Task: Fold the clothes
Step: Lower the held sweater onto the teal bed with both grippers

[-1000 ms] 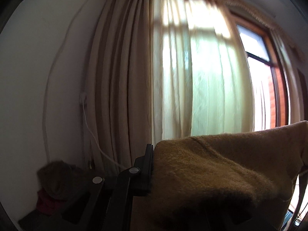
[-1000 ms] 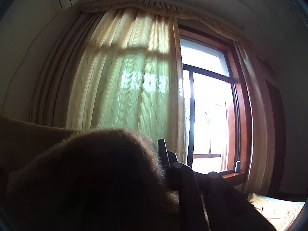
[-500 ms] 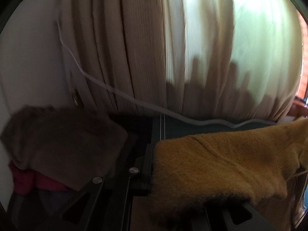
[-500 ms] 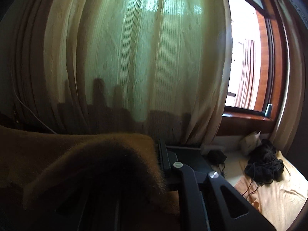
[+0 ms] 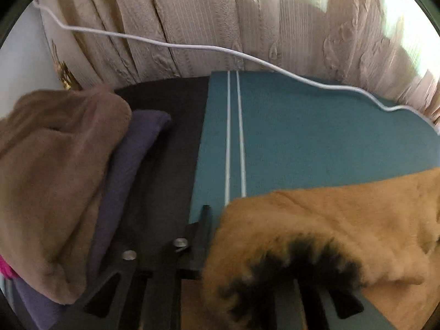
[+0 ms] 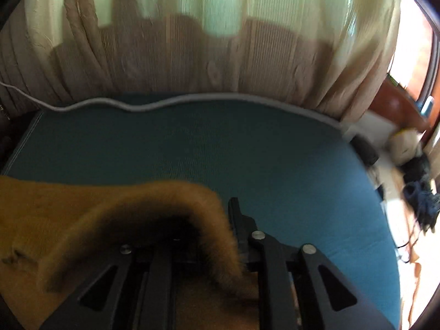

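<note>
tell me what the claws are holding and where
Fuzzy tan garment: the left claw and the right claw each have an edge of it between their jaws, which have just been opening.

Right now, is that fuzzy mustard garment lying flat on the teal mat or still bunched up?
Bunched. The mustard garment arches in a fold over both tools, its edge draped above the teal mat rather than spread flat.

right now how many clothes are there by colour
mustard: 1
tan: 1
purple: 1
pink: 1, only a sliver shows
total: 4
</note>
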`<state>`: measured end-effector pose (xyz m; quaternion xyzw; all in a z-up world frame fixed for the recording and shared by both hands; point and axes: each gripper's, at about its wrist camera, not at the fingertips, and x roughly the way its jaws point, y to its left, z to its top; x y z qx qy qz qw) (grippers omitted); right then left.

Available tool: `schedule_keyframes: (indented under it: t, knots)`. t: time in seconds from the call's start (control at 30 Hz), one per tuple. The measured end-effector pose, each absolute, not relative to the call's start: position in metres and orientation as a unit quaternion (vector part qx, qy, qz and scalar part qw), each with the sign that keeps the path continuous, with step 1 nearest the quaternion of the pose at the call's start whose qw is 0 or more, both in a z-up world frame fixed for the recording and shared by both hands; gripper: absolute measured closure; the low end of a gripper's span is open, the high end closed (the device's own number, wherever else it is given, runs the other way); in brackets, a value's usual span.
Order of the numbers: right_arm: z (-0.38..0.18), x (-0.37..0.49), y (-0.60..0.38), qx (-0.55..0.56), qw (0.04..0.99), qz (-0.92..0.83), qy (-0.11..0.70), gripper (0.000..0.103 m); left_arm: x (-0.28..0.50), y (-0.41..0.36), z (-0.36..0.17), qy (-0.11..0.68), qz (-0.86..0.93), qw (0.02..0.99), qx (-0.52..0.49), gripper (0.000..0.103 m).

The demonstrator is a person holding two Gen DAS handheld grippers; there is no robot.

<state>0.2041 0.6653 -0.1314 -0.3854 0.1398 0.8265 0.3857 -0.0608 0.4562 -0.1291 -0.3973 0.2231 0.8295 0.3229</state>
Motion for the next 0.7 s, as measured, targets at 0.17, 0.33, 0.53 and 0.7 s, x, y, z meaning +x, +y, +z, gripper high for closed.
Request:
schedule_keyframes:
  t: [0.17,0.33,0.53,0.7]
  knots:
    - [-0.130,0.208,0.657,-0.400,0.369,0.830,0.123,0.066,-0.069,0.444,-0.121,0.238,0.836,0.304,-0.390,0.039]
    - [-0.110,0.228,0.617,-0.412,0.335,0.846,0.060,0.046,-0.048,0.415,-0.098,0.263,0.839,0.311,-0.360,0.039]
    - [-0.095,0.246,0.576,-0.424,0.241,0.871,0.052,0.043,-0.018,0.386,-0.075,0.297,0.842,0.312,-0.324,0.039]
    - [-0.112,0.239,0.556,-0.455,0.163,0.873,0.060,0.043,0.021,0.365,-0.057,0.306,0.830,0.348,-0.309,0.039]
